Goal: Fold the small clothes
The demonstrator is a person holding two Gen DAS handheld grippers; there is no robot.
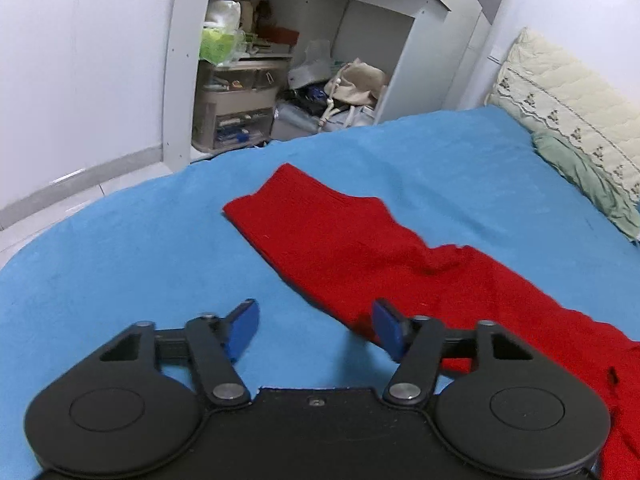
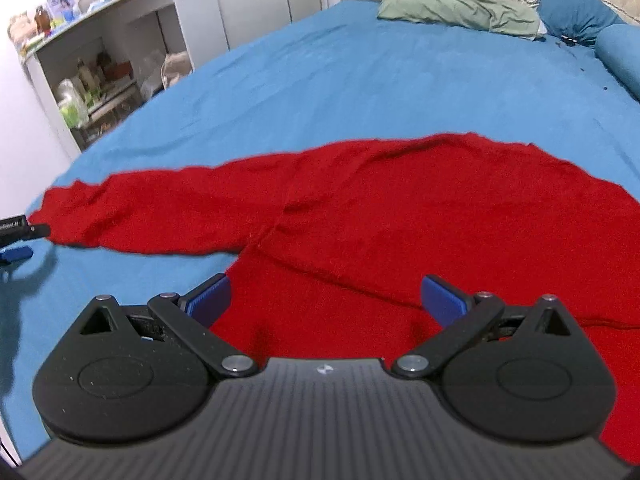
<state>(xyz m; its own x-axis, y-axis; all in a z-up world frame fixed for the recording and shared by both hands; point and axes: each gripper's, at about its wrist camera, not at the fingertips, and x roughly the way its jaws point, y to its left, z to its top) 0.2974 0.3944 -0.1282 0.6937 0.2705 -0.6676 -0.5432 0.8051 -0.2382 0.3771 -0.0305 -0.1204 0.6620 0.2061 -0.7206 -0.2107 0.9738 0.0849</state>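
Bedroom, blue bedsheet (image 2: 360, 80) as work surface. Red knit sweater (image 2: 400, 208) lies flat mid-frame, sleeve stretched toward left edge. Left gripper (image 1: 316, 330) and right gripper (image 2: 326, 300) both spread wide, holding nothing. Fabric looks soft, light, floppy; best pinched at sleeve cuff (image 1: 260, 204) or hem edge.

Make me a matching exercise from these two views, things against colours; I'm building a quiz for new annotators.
Things:
1. sweater
2. bed sheet
3. crumpled pillow
4. gripper pads

Colours:
a. pale green
b. dark blue
c. red
d. light blue

Pairs: 1-c, 2-d, 3-a, 4-b.

The sweater lies spread on the bed sheet. The pillow sits at the head of the bed. Both the left gripper and the right gripper are open.
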